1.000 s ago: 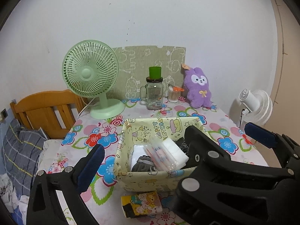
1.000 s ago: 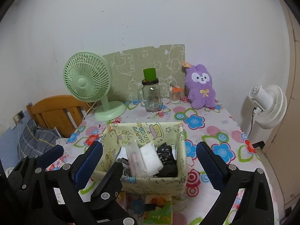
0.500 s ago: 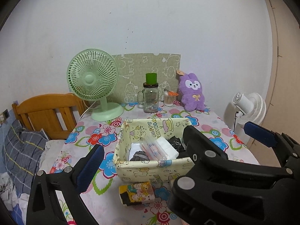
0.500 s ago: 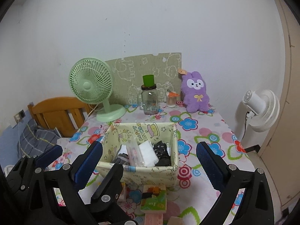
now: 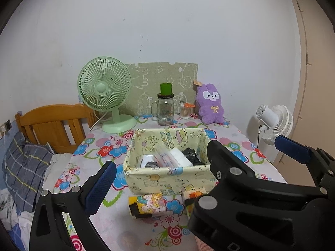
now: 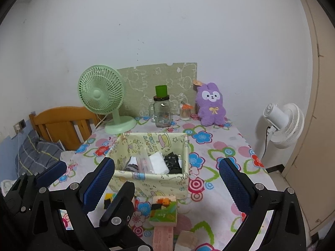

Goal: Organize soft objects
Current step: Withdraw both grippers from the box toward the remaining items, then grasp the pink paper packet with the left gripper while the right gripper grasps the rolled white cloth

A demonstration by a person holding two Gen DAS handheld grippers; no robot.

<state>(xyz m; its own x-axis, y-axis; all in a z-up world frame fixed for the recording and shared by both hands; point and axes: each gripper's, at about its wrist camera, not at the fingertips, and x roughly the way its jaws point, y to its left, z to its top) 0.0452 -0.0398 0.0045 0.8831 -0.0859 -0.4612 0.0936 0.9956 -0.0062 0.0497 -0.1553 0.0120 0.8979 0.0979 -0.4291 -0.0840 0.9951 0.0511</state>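
Note:
A yellow cartoon-print fabric basket (image 5: 167,179) (image 6: 146,179) stands mid-table and holds dark socks (image 6: 172,162), a white pack and a clear-wrapped item. Small colourful packets (image 5: 148,207) (image 6: 164,209) lie on the flowered cloth in front of it. A purple plush rabbit (image 5: 210,104) (image 6: 211,104) sits upright at the table's back edge. My left gripper (image 5: 167,177) and right gripper (image 6: 165,179) hover side by side in front of the basket. Both are open with nothing between their fingers. The right gripper's black finger (image 5: 228,167) hides part of the left wrist view.
At the back stand a green desk fan (image 5: 104,96), a glass mug with a green cup (image 5: 165,108) and a small swab jar (image 5: 186,110). A white floor fan (image 6: 282,123) is off the table's right edge. A wooden bed frame (image 5: 54,123) and plaid pillow lie left.
Both grippers have drawn back from the basket toward the table's near edge, so it looks smaller. More packets in front of it have come into view. Both stay open.

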